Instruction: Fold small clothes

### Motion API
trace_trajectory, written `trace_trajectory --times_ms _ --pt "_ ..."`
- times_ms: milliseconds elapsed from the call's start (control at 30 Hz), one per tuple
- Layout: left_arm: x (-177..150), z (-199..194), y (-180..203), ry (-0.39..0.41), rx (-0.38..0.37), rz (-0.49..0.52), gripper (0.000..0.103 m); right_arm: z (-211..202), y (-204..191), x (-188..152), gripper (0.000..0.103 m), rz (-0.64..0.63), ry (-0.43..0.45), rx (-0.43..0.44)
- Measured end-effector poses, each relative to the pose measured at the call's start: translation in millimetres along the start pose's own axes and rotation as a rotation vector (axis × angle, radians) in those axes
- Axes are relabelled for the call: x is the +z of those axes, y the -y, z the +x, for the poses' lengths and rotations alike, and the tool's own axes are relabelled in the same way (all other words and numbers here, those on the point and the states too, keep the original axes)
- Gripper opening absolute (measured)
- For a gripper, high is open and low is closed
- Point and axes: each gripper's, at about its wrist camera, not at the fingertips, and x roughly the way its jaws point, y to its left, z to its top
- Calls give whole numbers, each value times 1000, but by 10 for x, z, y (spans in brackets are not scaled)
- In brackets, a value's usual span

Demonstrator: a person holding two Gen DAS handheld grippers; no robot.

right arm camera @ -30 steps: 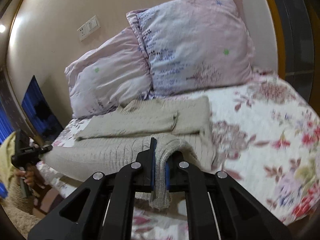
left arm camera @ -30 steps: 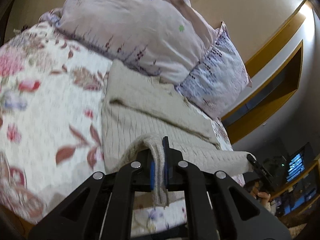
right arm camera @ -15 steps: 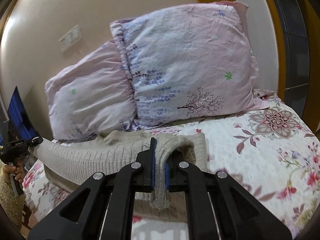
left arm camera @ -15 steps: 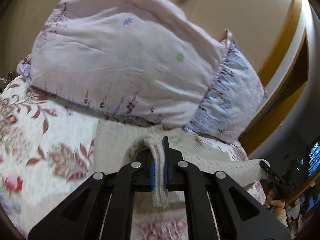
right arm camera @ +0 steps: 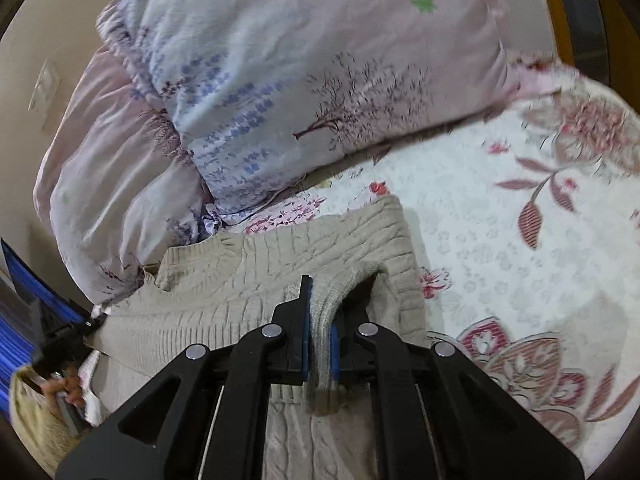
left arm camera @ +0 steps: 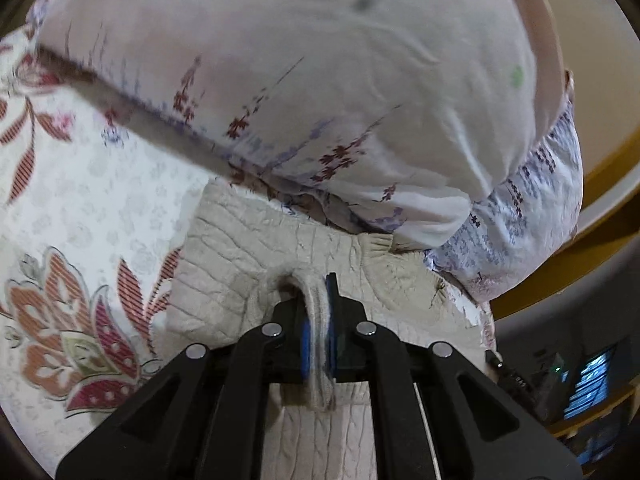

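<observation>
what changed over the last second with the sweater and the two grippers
Both grippers carried the sweater's lower edge forward toward the pillows, folding it over the collar end; the pillows now loom much closer in both views. The left gripper and right gripper stayed shut on the knit, nothing let go. The floral bedspread and pillows did not shift.

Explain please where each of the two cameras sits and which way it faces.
Left wrist: sits on the left gripper, looks along its fingers, across the beige sweater, at the pillows.
Right wrist: sits on the right gripper, looks over the sweater's hem to the pillows and floral bedspread; the left gripper and a hand show at left.
Shared: sweater, pillows, bedspread.
</observation>
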Motion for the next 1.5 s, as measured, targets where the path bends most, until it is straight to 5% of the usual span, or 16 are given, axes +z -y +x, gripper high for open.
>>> trace_trajectory --times_ms 67,167,400,567,733,967,1100,1300,1500 --pt "26 42 -29 -6 -17 -30 12 59 47 63 19 62 -21 41" --pt "83 108 -50 -15 -73 -82 36 132 114 159 43 159 -32 107" --pt "148 32 -8 45 -145 -139 58 60 6 303 51 171 25 149" --pt "90 -250 25 91 -119 -89 60 -237 -14 277 53 99 88 107" --pt "-98 -458 149 104 21 71 57 -397 -10 113 51 -22 79 19" --pt "-381 -440 113 46 113 151 47 -393 68 -199 46 -103 9 -79" --pt "-491 -399 50 18 130 155 40 -320 110 -297 43 -120 -28 -124" --pt "-578 -346 8 -7 160 175 8 -243 92 -378 14 -166 -47 -157" --pt "-628 -473 18 -8 150 193 6 -395 21 -382 10 -174 -8 -138"
